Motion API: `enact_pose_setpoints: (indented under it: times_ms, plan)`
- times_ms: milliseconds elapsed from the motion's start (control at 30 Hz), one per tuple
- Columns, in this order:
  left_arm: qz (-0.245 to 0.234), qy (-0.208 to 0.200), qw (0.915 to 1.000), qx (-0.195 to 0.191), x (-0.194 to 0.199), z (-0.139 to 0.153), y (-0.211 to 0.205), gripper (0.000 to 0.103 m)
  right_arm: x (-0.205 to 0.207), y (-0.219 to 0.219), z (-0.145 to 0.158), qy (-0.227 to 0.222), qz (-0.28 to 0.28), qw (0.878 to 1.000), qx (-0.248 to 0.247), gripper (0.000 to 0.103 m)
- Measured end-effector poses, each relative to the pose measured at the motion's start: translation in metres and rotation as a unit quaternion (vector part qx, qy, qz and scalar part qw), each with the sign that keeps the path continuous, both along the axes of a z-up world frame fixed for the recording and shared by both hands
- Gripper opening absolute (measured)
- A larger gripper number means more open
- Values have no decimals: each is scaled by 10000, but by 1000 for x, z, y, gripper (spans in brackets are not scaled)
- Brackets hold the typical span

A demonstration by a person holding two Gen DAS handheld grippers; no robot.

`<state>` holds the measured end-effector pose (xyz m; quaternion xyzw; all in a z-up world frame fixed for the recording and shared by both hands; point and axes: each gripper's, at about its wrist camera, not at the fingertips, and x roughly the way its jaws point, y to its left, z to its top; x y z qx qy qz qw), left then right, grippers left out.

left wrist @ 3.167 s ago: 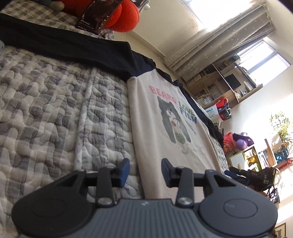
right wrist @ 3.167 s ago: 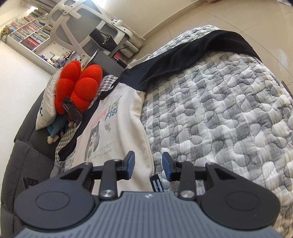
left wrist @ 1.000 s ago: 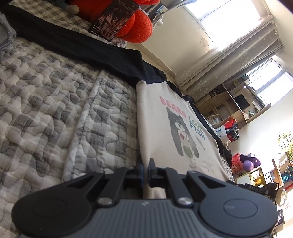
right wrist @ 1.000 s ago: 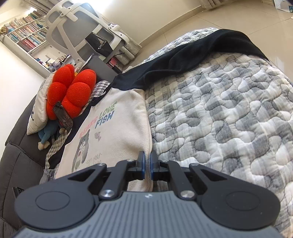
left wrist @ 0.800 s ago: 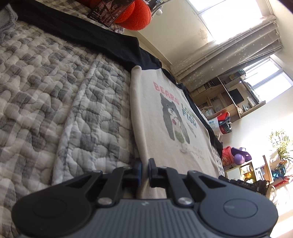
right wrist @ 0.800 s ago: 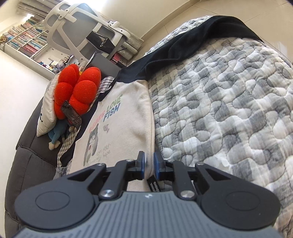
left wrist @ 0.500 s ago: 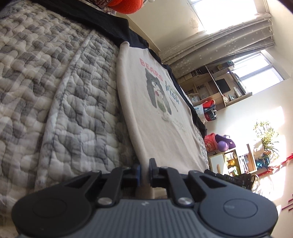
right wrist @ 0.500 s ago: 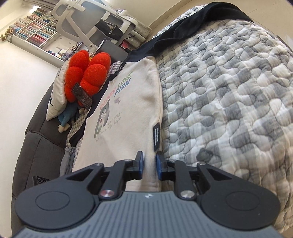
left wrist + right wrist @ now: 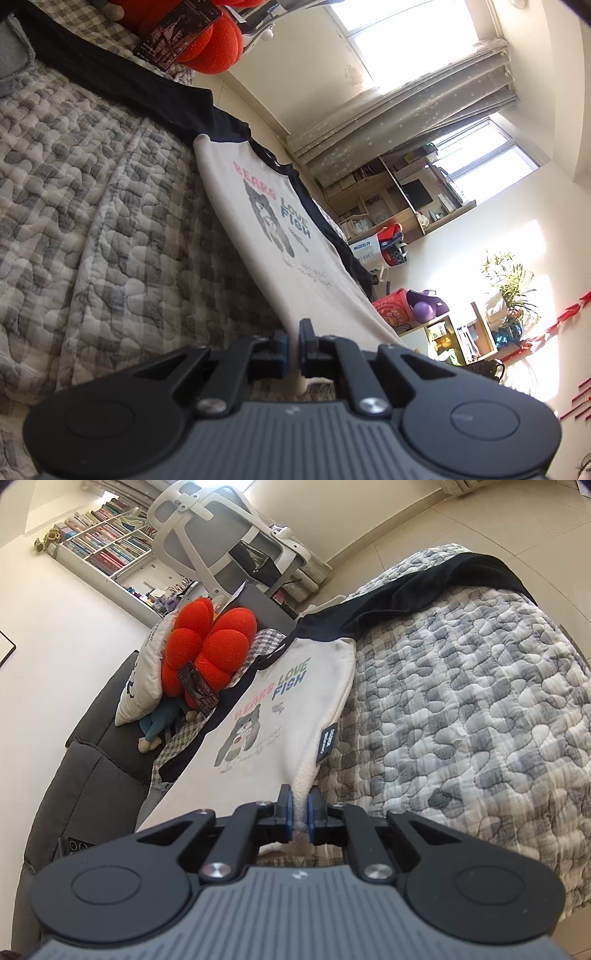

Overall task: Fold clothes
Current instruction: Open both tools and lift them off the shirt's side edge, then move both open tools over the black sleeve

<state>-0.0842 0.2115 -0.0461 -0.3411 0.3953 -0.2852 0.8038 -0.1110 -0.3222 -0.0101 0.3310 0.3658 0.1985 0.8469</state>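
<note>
A: Any containers in view?

B: Only far off, in the left wrist view. A white bag sits by the wooden shelving with something red and dark stuffed in it; I cannot tell what. Lower down, a purple ball sits by a red bag on a low shelf unit.

A: And the garment?

B: The cream sweatshirt with navy sleeves and a bear print lies on the quilted grey bedspread, stretched lengthwise. Its far end rests on the bed near the orange flower cushion; its near hem is lifted off the quilt, and the cloth slopes up toward both cameras.

A: How are the hands set?

B: Both tools point forward and somewhat downward along the garment. The left gripper has its jaws pressed together on the hem's left corner, with cream fabric passing between the pads. The right gripper pinches the right corner; its jaws are closing on the thick folded edge between them. A small dark label hangs on that side seam, just ahead of the right tool.

A: Are the two tools close together?

B: Neither shows in the other's view, so I cannot tell.
</note>
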Motion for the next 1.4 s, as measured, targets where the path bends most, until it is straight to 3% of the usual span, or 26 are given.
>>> enact_pose_setpoints:
  times_ms: [233,333,467,533,633,767,1000,1100,1267,1400]
  plan:
    - [115,433,9970,636,5,-41,-4,6,8,0,-40,588,-69,9978,-285,11]
    - [148,443,9960,759,5,-48,-5,7,7,-4,-46,569,-56,9981,-230,12]
    - [128,140,9949,986,4,-29,0,15,4,-5,-34,403,-35,9981,-469,18]
    - [209,-79,9940,1069,5,-19,4,27,4,-6,-28,264,-86,9980,-567,18]
    - [309,-492,9913,1179,9,-5,2,37,9,-4,-23,25,-147,9979,-629,19]
    - [121,-910,9864,1365,23,2,-26,41,27,10,-19,-231,-213,9969,-727,35]
    - [-101,-1380,9759,1688,53,-11,-82,53,69,51,-31,-472,-100,9912,-1235,35]
    - [-64,-1373,9741,1794,61,-24,-90,58,79,63,-43,-525,42,9859,-1591,36]
    - [-264,-1538,9676,1986,44,-31,-76,58,68,38,-48,-635,116,9888,-1346,36]
    - [-489,-1284,9636,2291,46,-12,-67,60,67,10,-37,-471,61,9928,-1097,38]
